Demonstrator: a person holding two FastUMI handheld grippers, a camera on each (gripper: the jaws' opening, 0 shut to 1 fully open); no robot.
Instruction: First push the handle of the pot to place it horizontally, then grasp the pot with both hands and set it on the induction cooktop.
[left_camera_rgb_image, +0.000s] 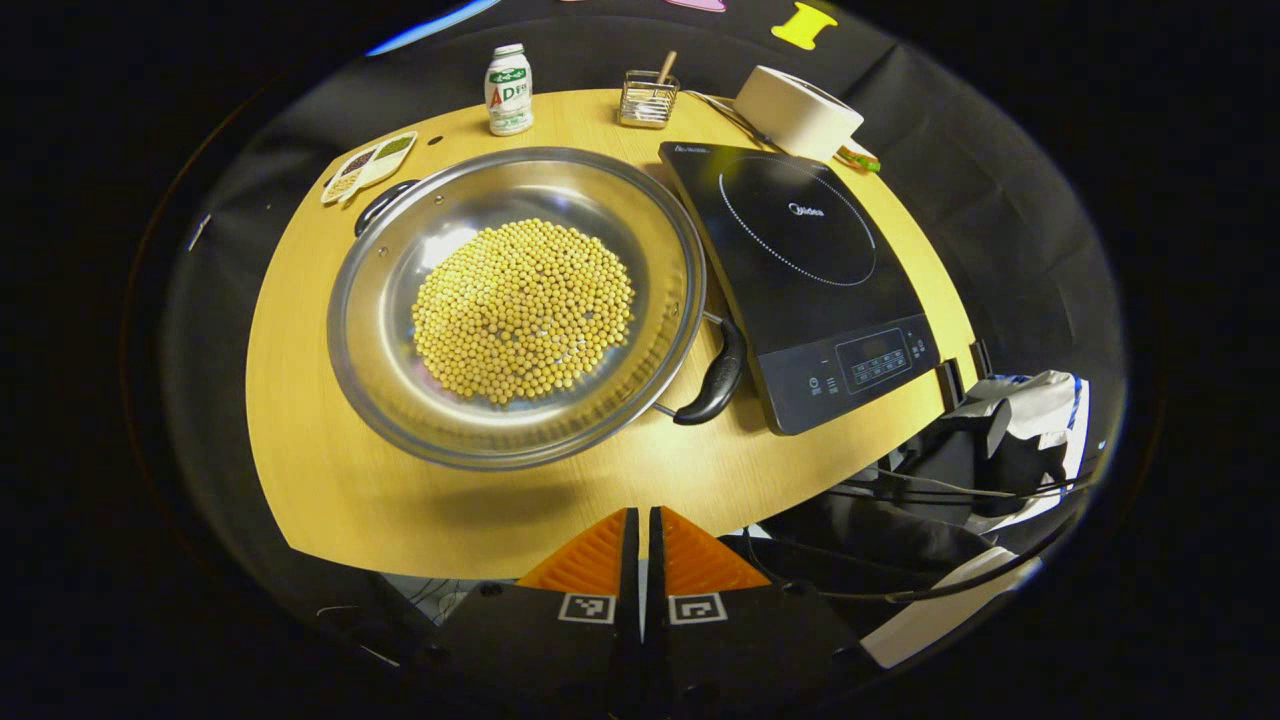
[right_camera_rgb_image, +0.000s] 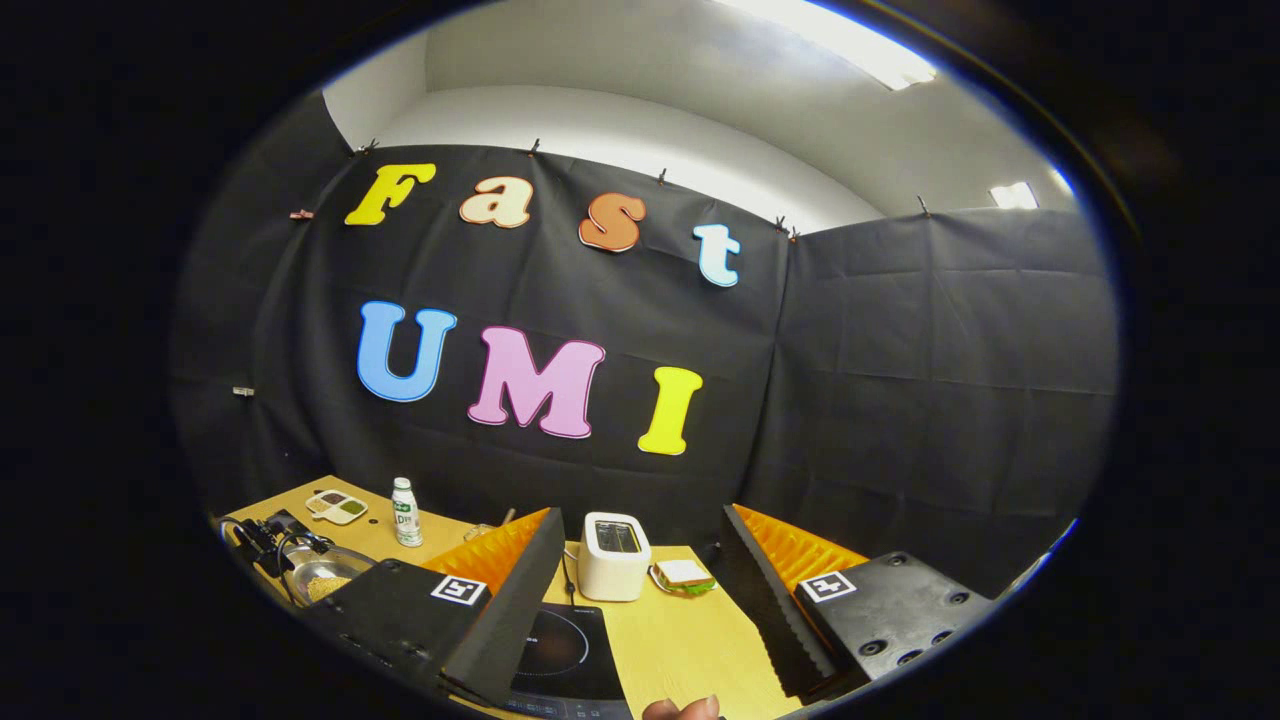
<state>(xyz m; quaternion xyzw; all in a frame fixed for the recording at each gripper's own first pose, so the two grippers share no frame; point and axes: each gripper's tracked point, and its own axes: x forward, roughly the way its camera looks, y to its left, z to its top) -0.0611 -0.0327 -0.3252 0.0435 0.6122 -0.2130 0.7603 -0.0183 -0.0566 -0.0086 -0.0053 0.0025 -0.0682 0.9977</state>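
Observation:
A wide steel pot (left_camera_rgb_image: 400, 370) full of yellow soybeans (left_camera_rgb_image: 522, 308) sits in the middle of the wooden table. Its two black handles lie on a diagonal: one (left_camera_rgb_image: 384, 203) at the far left, the other (left_camera_rgb_image: 716, 376) at the near right, close to the cooktop's edge. The black induction cooktop (left_camera_rgb_image: 800, 270) lies right of the pot with nothing on it. My left gripper (left_camera_rgb_image: 640, 545) hovers shut over the table's near edge, short of the pot, holding nothing. My right gripper (right_camera_rgb_image: 640, 600) stands wide open above the cooktop (right_camera_rgb_image: 560, 650). The pot (right_camera_rgb_image: 318, 580) is low on the left there.
Along the table's far edge stand a milk bottle (left_camera_rgb_image: 509, 90), a wire holder (left_camera_rgb_image: 648, 98), a white toaster (left_camera_rgb_image: 797, 110), a sandwich (left_camera_rgb_image: 860, 158) and a small divided dish (left_camera_rgb_image: 368, 165). Cables and cloth (left_camera_rgb_image: 1000, 440) lie past the table's right corner. A fingertip (right_camera_rgb_image: 682, 708) shows at the bottom edge.

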